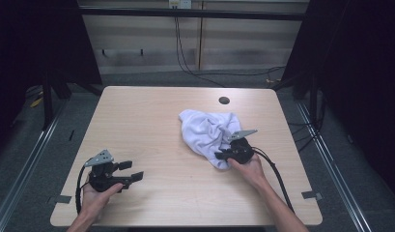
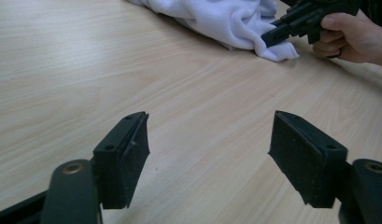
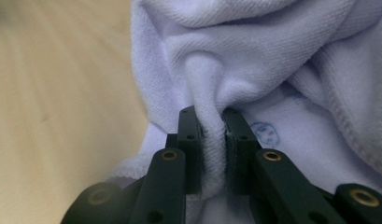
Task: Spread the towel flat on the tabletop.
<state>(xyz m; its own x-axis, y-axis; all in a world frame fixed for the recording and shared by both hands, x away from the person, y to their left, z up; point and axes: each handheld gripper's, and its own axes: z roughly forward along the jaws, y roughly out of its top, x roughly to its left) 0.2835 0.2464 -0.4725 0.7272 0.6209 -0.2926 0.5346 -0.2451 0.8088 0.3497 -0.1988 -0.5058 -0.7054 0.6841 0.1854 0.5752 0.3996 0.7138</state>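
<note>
you're at a lab recording rig: a bare wooden table (image 1: 151, 121), dark curtains (image 1: 359, 58), loose cables (image 1: 185, 58), metal floor rails (image 1: 26, 159).

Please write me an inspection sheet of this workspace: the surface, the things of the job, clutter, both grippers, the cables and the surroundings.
Surface: light wooden table, with a round dark hole near the far edge.
Job's things: white towel, crumpled in a heap on the right half.
Clutter: nothing seen on the table.
Grippers: left gripper open over bare wood, apart from the towel; right gripper pinches a fold at the towel's near edge.
Cables: a black cable trails from the right gripper; black wires hang down the back wall.
Surroundings: grey floor, metal rails, dark curtains at both sides.
</note>
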